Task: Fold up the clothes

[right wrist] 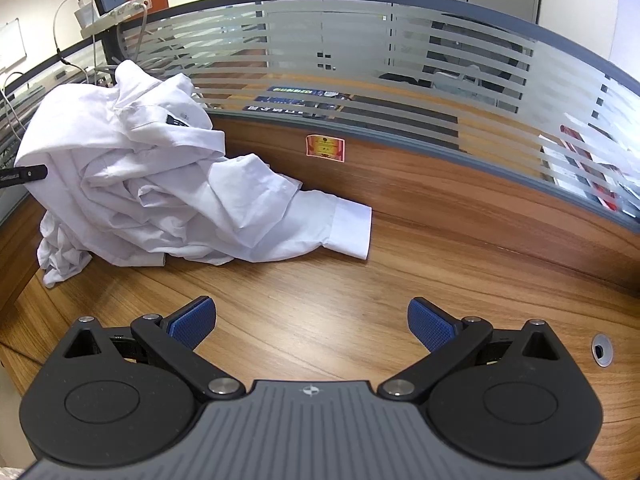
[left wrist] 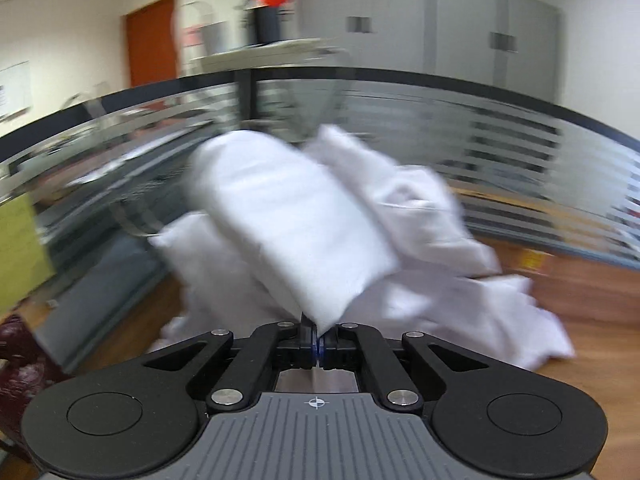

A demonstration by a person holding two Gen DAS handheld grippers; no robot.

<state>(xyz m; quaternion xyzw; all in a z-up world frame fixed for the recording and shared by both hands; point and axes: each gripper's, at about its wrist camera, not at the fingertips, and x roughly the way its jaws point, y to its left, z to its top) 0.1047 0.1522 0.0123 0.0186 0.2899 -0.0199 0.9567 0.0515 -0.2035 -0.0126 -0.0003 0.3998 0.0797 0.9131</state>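
A pile of crumpled white shirts (right wrist: 132, 184) lies on the wooden desk (right wrist: 360, 280) at the left, one cuffed sleeve (right wrist: 344, 228) stretched out to the right. In the left wrist view my left gripper (left wrist: 319, 340) is shut on a fold of white shirt cloth (left wrist: 288, 224), which rises blurred in front of the camera with more white cloth (left wrist: 460, 304) behind it. My right gripper (right wrist: 312, 324) hangs open over bare desk, in front of the pile and apart from it, with nothing between its blue pads (right wrist: 192, 324).
A striped frosted glass partition (right wrist: 400, 80) curves along the desk's far edge, with a wooden panel and a red sticker (right wrist: 325, 147) below it. Cables and a power strip (right wrist: 116, 8) sit at the back left. A cable grommet (right wrist: 601, 350) is at the right.
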